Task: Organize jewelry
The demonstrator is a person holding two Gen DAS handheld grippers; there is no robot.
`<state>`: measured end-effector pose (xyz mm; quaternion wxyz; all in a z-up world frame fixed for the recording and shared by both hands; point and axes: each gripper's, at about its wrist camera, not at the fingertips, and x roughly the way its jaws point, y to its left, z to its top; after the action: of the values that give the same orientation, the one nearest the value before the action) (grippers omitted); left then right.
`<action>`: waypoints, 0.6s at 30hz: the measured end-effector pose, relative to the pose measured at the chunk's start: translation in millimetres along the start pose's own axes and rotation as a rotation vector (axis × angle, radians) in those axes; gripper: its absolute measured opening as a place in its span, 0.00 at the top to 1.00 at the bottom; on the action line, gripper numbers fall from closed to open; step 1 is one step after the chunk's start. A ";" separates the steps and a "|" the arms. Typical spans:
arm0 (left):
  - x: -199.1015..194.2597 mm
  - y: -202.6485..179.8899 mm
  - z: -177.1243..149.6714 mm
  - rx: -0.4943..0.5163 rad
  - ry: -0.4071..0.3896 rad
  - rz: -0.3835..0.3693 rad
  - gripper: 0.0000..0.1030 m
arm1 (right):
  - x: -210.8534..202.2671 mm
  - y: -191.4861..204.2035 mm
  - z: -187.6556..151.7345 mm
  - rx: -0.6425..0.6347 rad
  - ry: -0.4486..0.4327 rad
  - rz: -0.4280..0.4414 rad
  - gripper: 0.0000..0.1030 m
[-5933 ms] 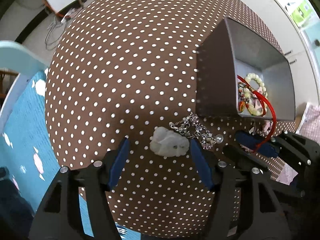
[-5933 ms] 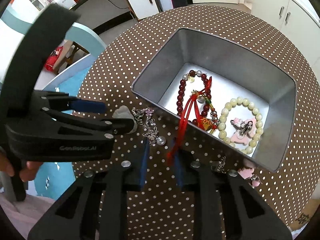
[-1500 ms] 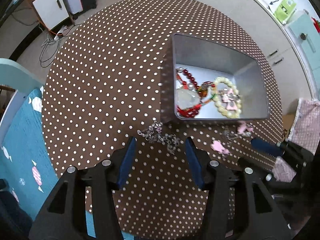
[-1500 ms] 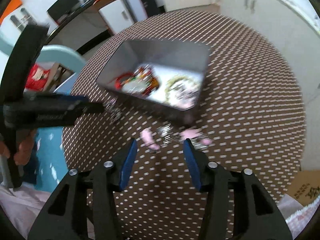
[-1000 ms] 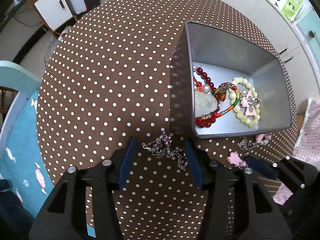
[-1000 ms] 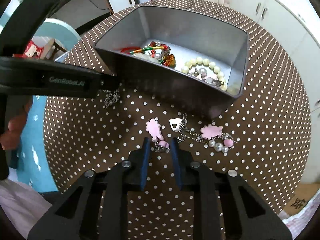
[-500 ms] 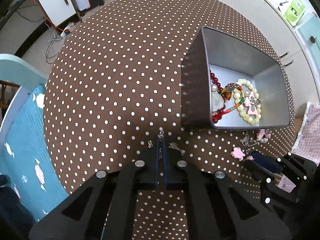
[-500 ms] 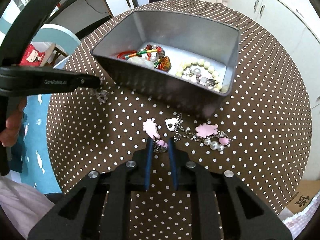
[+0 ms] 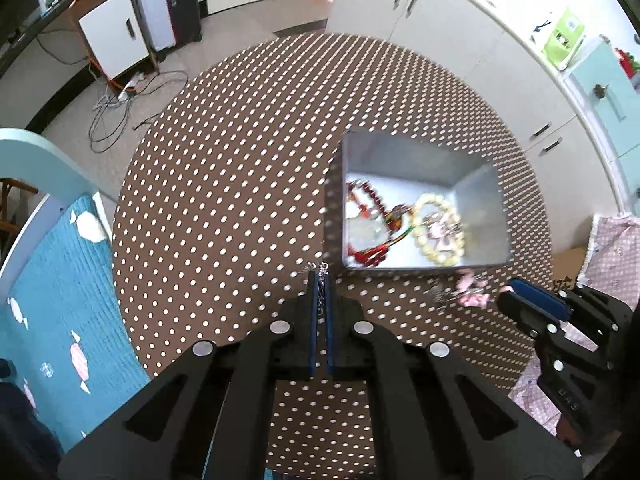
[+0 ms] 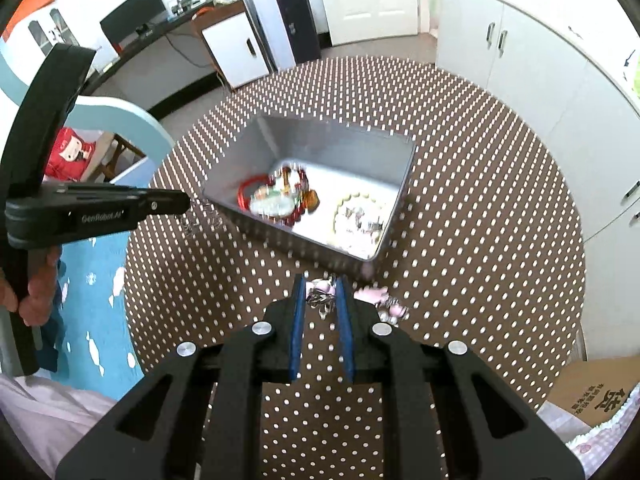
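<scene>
A grey metal box [image 9: 484, 258] stands on the brown dotted table and holds red beads, a pale bead bracelet and a white pendant; it also shows in the right wrist view [image 10: 256, 130]. My left gripper [image 9: 319, 276] is shut on a silver chain bracelet [image 9: 320, 298] and holds it above the table, left of the box. My right gripper [image 10: 320, 280] is shut on a pink charm bracelet [image 10: 320, 294], raised in front of the box; the rest of the bracelet [image 10: 384, 300] hangs to the right.
The round table's edge [image 9: 120, 248] drops to a blue rug [image 9: 48, 280] on the left. A cardboard box [image 10: 592, 388] and pink cloth lie at the right. White cabinets [image 10: 520, 52] stand behind.
Both grippers have lifted away from the table, each carrying its bracelet. The box now looks farther off in both views.
</scene>
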<state>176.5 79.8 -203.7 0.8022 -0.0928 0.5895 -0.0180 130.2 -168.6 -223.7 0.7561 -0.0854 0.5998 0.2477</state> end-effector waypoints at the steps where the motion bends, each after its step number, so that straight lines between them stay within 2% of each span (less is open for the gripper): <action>1: -0.3 -1.6 3.0 0.001 -0.001 -0.006 0.97 | 1.5 2.6 2.6 0.000 -0.001 0.002 0.86; 6: 7.7 -16.2 -2.7 -0.010 0.034 -0.045 0.99 | 0.6 5.8 8.3 -0.009 -0.009 0.005 0.86; 10: -3.0 -29.2 -7.8 0.013 0.031 -0.061 0.99 | -2.3 9.1 14.9 -0.015 -0.025 0.014 0.86; 18: -48.0 -53.4 4.2 0.072 -0.050 -0.112 0.99 | -17.6 9.0 36.3 -0.017 -0.090 0.029 0.86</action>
<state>170.1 34.6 -148.1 0.8171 -0.0972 0.5623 -0.0820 154.5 -150.2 -195.9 0.7779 -0.0720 0.5641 0.2674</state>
